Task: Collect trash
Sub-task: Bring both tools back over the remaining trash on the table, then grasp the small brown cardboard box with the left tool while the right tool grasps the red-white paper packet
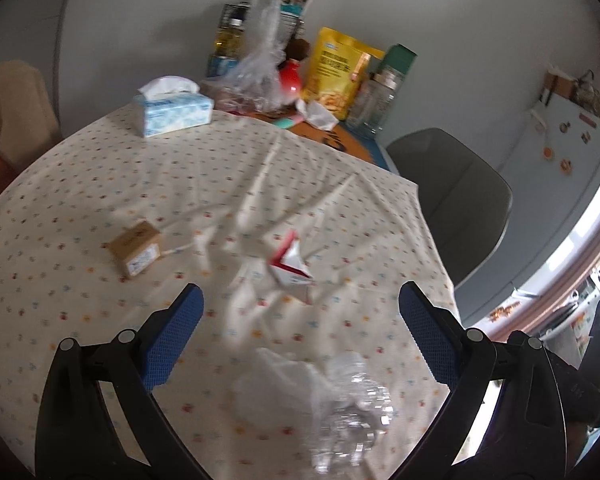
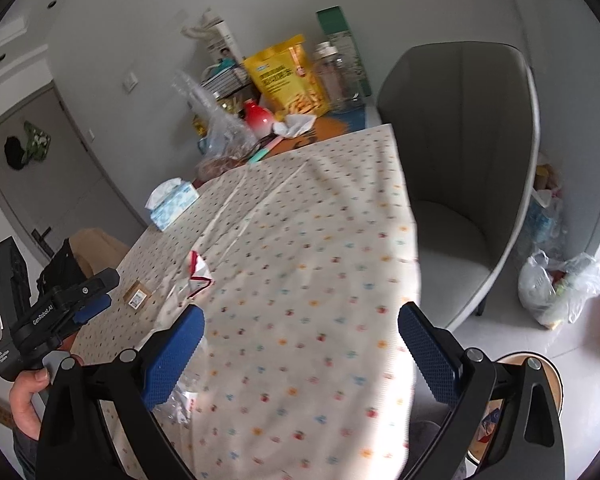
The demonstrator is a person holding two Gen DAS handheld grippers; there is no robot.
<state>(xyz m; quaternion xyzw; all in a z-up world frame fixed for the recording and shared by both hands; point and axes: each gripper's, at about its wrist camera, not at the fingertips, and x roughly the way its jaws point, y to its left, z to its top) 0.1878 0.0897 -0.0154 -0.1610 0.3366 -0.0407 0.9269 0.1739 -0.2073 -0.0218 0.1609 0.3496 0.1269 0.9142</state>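
Note:
On the dotted tablecloth lie a crumpled clear plastic wrapper, a torn red-and-white carton and a small brown cardboard box. My left gripper is open and empty, hovering just above the plastic wrapper. My right gripper is open and empty above the near right part of the cloth. In the right wrist view the left gripper shows at the left, with the carton, the brown box and the wrapper near it.
A tissue box sits at the far left of the table. Snack bag, plastic bag, bottles and a red vase crowd the far end. A grey chair stands at the right. Trash bags lie on the floor.

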